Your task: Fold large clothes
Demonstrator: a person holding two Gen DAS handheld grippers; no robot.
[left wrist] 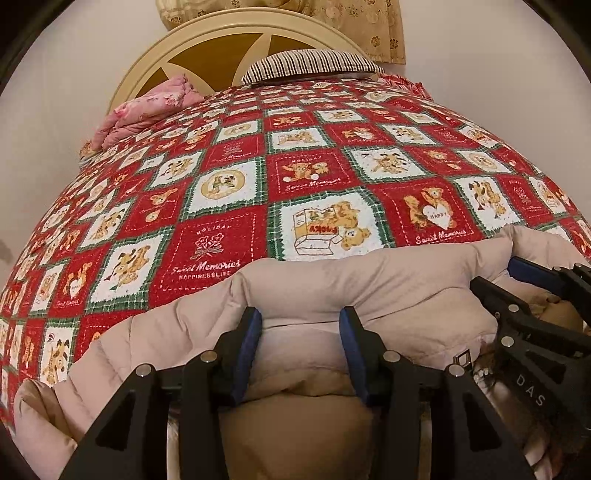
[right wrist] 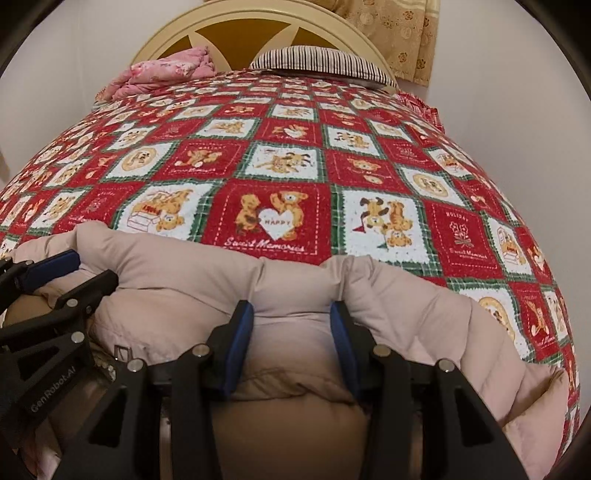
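A puffy pale pink-beige down coat [left wrist: 369, 280] [right wrist: 177, 273] lies along the near edge of the bed, its brown lining showing under the grippers. My left gripper [left wrist: 301, 314] is shut on a thick roll of the coat's edge, and the padding bulges between its blue pads. A short way to the right, my right gripper [right wrist: 291, 310] pinches the same edge, with creases at both pads. Each gripper shows in the other's view: the right gripper [left wrist: 496, 273] at the right edge, the left gripper [right wrist: 94, 266] at the left edge. A metal zip pull [left wrist: 463, 358] hangs between them.
The bed is covered by a red, white and green teddy-bear bedspread [left wrist: 221, 206] [right wrist: 280, 166]. At its far end lie a striped pillow [left wrist: 310, 64] and a folded pink quilt [left wrist: 147, 107] against a cream headboard [left wrist: 207, 40]. A floral curtain [right wrist: 402, 33] hangs behind.
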